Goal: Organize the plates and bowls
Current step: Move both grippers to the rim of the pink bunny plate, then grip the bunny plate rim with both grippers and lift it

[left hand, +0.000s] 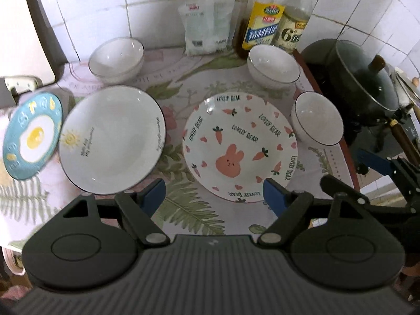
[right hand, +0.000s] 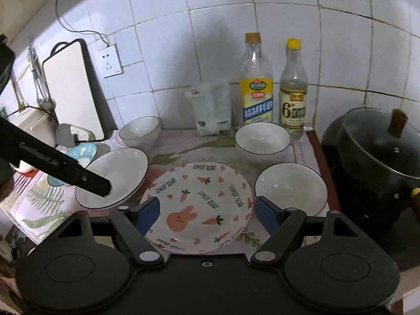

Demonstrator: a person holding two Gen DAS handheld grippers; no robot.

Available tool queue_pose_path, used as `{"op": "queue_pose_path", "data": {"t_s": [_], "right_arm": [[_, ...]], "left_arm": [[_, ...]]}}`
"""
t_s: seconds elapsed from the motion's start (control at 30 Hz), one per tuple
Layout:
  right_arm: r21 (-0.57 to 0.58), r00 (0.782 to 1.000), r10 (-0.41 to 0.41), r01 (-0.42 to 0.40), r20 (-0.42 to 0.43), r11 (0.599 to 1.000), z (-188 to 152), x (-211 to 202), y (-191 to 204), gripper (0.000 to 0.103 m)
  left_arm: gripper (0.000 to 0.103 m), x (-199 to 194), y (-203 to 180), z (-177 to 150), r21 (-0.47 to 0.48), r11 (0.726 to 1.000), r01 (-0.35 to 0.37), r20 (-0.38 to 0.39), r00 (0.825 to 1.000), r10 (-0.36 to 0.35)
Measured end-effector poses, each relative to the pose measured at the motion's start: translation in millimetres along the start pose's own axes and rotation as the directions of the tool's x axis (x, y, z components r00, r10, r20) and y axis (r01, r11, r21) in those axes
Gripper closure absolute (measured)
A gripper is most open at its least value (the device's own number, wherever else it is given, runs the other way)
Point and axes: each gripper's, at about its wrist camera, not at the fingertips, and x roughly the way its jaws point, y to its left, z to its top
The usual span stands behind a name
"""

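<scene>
A rabbit-and-carrot plate (left hand: 240,147) (right hand: 199,207) lies mid-counter. A white deep plate (left hand: 111,139) (right hand: 115,176) lies left of it, and a blue egg-print plate (left hand: 31,136) (right hand: 81,152) further left. Three white bowls stand around: back left (left hand: 116,57) (right hand: 140,131), back right (left hand: 273,65) (right hand: 262,139), and right (left hand: 316,118) (right hand: 290,187). My left gripper (left hand: 214,197) is open and empty, above the front of the counter. My right gripper (right hand: 207,214) is open and empty, its fingers either side of the rabbit plate's near part.
Two bottles (right hand: 256,84) (right hand: 292,89) and a white bag (right hand: 212,110) stand against the tiled wall. A dark lidded pot (right hand: 378,147) sits on the stove at right. A cutting board (right hand: 73,92) leans at left. The left gripper's body (right hand: 52,162) crosses the right wrist view.
</scene>
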Motion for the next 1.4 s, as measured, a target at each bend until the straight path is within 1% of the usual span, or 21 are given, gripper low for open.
{"op": "queue_pose_path", "data": {"t_s": [0.13, 0.27, 0.33, 0.43, 0.5, 0.57, 0.67, 0.73, 0.8, 0.83, 0.87, 0.9, 0.93, 1.0, 1.03, 1.07, 1.17, 1.2, 1.27, 1.33, 1.4], "right_arm": [[-0.01, 1.0, 0.015, -0.015, -0.018, 1.0, -6, 18, -9, 0.02], [0.056, 0.999, 0.023, -0.021, -0.041, 0.998, -12, 39, -24, 0.02], [0.073, 0.998, 0.019, -0.014, -0.067, 0.997, -16, 50, -29, 0.023], [0.079, 0.995, 0.016, -0.009, -0.095, 0.997, -22, 63, -33, 0.026], [0.091, 0.994, 0.03, -0.02, -0.104, 0.996, -25, 70, -36, 0.028], [0.104, 0.992, 0.043, -0.031, -0.117, 0.994, -29, 76, -38, 0.029], [0.137, 0.99, 0.053, -0.035, -0.134, 0.99, -34, 85, -42, 0.032], [0.184, 0.987, 0.074, -0.047, -0.144, 0.982, -36, 91, -47, 0.033], [0.216, 0.983, 0.106, -0.072, -0.15, 0.974, -38, 96, -49, 0.037], [0.216, 0.983, 0.106, -0.072, -0.152, 0.974, -39, 98, -49, 0.039], [0.214, 0.982, 0.104, -0.069, -0.155, 0.974, -40, 100, -48, 0.04], [0.21, 0.982, 0.104, -0.069, -0.161, 0.975, -40, 102, -47, 0.043], [0.212, 0.981, 0.103, -0.067, -0.166, 0.975, -41, 104, -47, 0.049], [0.246, 0.98, 0.107, -0.064, -0.167, 0.967, -41, 108, -50, 0.054], [0.262, 0.98, 0.111, -0.065, -0.166, 0.963, -41, 109, -51, 0.055], [0.272, 0.98, 0.109, -0.061, -0.165, 0.96, -41, 110, -52, 0.056], [0.276, 0.98, 0.099, -0.049, -0.17, 0.96, -41, 114, -55, 0.064], [0.27, 0.98, 0.1, -0.051, -0.173, 0.962, -41, 115, -56, 0.066], [0.25, 0.976, 0.102, -0.053, -0.191, 0.967, -42, 118, -58, 0.076], [0.28, 0.971, 0.125, -0.065, -0.202, 0.958, -42, 120, -63, 0.079], [0.32, 0.968, 0.143, -0.07, -0.209, 0.945, -42, 123, -67, 0.08]], "left_arm": [[0.022, 24, -2, -2, -0.031, 1.0, 0.003, -0.007, 1.0, -0.004], [0.024, 49, -1, -6, -0.078, 0.997, -0.005, -0.006, 1.0, 0.004], [0.025, 61, -1, -8, -0.093, 0.996, -0.008, 0.001, 1.0, 0.008], [0.026, 73, 1, -14, -0.106, 0.994, -0.017, 0.048, 0.999, 0.022], [0.026, 80, 2, -17, -0.099, 0.994, -0.044, 0.079, 0.995, 0.052], [0.026, 86, 3, -18, -0.096, 0.994, -0.056, 0.087, 0.994, 0.065], [0.027, 97, 8, -17, -0.125, 0.99, -0.058, 0.068, 0.995, 0.067], [0.027, 104, 12, -18, -0.158, 0.987, -0.028, 0.066, 0.997, 0.039], [0.027, 113, 15, -20, -0.204, 0.979, -0.016, 0.036, 0.999, 0.024], [0.031, 117, 16, -20, -0.217, 0.976, -0.016, 0.027, 0.999, 0.023], [0.038, 120, 16, -21, -0.217, 0.976, -0.015, 0.032, 0.999, 0.023], [0.041, 122, 15, -22, -0.21, 0.977, -0.017, 0.043, 0.999, 0.026], [0.047, 123, 13, -23, -0.203, 0.979, -0.02, 0.052, 0.998, 0.031], [0.057, 125, 12, -23, -0.188, 0.982, -0.033, 0.054, 0.998, 0.044], [0.064, 125, 12, -22, -0.185, 0.982, -0.034, 0.055, 0.997, 0.045], [0.068, 126, 12, -22, -0.183, 0.982, -0.042, 0.054, 0.997, 0.053], [0.074, 130, 16, -22, -0.186, 0.982, -0.041, 0.047, 0.998, 0.051], [0.075, 130, 18, -22, -0.201, 0.979, -0.031, 0.054, 0.998, 0.042], [0.075, 132, 21, -24, -0.224, 0.974, -0.02, 0.07, 0.997, 0.037], [0.075, 132, 20, -25, -0.239, 0.971, -0.021, 0.079, 0.996, 0.041], [0.075, 132, 20, -26, -0.244, 0.97, -0.022, 0.086, 0.995, 0.044]]}}
